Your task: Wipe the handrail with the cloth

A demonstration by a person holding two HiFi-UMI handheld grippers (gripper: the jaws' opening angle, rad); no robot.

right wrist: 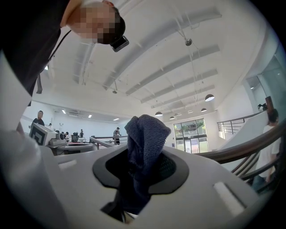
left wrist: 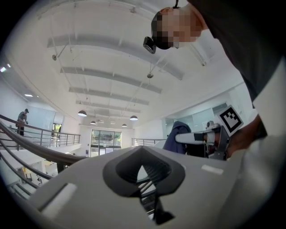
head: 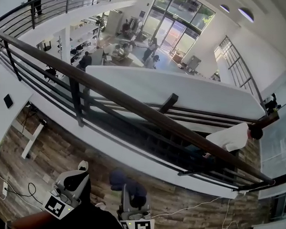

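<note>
In the head view both tools were cut off at the bottom edge, their marker cubes [head: 57, 206] half lost against the person's dark sleeve [head: 75, 223]. The right gripper [right wrist: 142, 176] had its jaws closed on the dark blue cloth [right wrist: 145, 136], which stood up in a bunched fold above them. The cloth's lower end sank out of sight into the gripper's throat. The left gripper [left wrist: 144, 173] showed its jaws drawn together with nothing between them, though the wide lens blurred the tips somewhat. Both were held low over the wood-plank floor [head: 45, 152], well short of the handrail [head: 148, 112], so the cloth touched no part of it. That dark rail ran diagonally across the landing on black balusters [head: 76, 101]. Its far right end passed behind what looked like a person in a white top [head: 230, 137]. Beyond lay a tall white atrium with a ribbed ceiling [right wrist: 178, 58], pendant lamps [right wrist: 209, 97] and glazed doors [right wrist: 190, 134].
</note>
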